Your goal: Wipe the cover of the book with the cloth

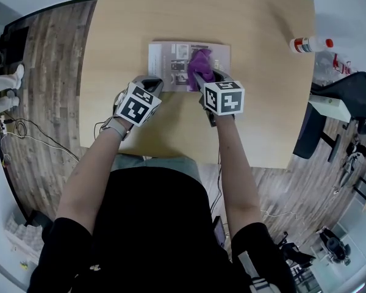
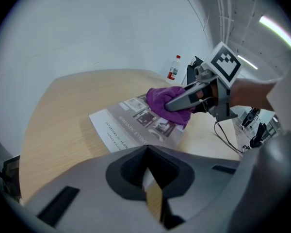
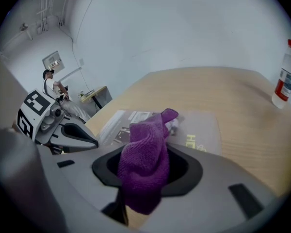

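Observation:
A grey book [image 1: 165,57] lies flat on the wooden table [image 1: 256,72], front cover up. My right gripper [image 1: 200,77] is shut on a purple cloth [image 1: 200,61], which rests on the cover's right half. In the right gripper view the cloth [image 3: 146,154] bunches up between the jaws and hangs over the book [image 3: 203,130]. My left gripper [image 1: 155,85] is shut with nothing in it, and its tips sit at the book's near left edge. From the left gripper view I see the book [image 2: 128,125], the cloth [image 2: 161,98] and the right gripper's fingers [image 2: 186,97] over it.
A clear plastic bottle [image 1: 310,43] with a red cap and label lies near the table's far right edge; it also shows in the right gripper view as the bottle [image 3: 284,76]. Black chairs and equipment [image 1: 348,102] stand to the right of the table.

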